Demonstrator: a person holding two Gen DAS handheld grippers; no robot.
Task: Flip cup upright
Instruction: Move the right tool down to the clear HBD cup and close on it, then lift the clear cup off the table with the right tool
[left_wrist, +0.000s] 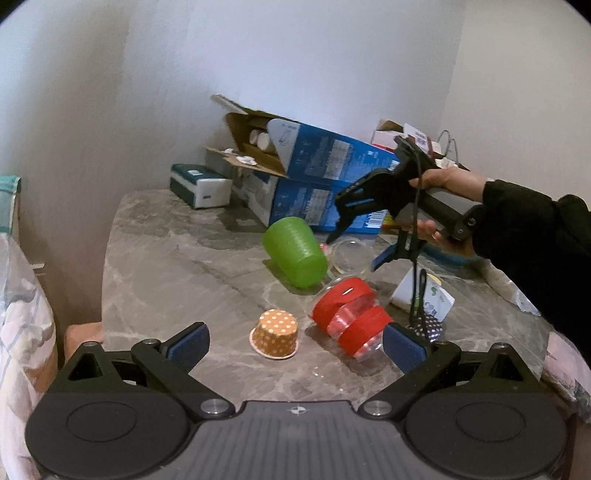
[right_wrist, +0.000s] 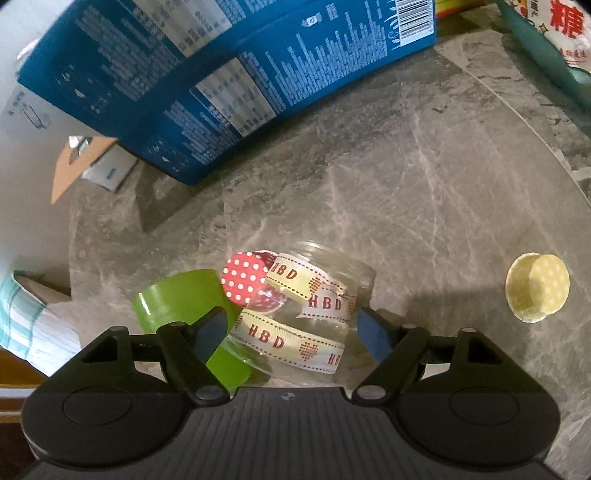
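Mid-frame, the ribbed green plastic cup (left_wrist: 295, 256) lies sideways on the grey marble surface (left_wrist: 177, 273), unflipped; the right gripper (left_wrist: 360, 236) and left gripper (left_wrist: 295, 345) gape wide, empty.

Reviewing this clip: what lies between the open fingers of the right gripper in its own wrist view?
In the right wrist view, the clear jar wrapped in HBD ribbon lies between the open right gripper fingers. The green cup sits just left of it.

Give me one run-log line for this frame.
left claw: open, holding nothing | right claw: open over ribbon jar | green cup: on its side | flip: not yet done
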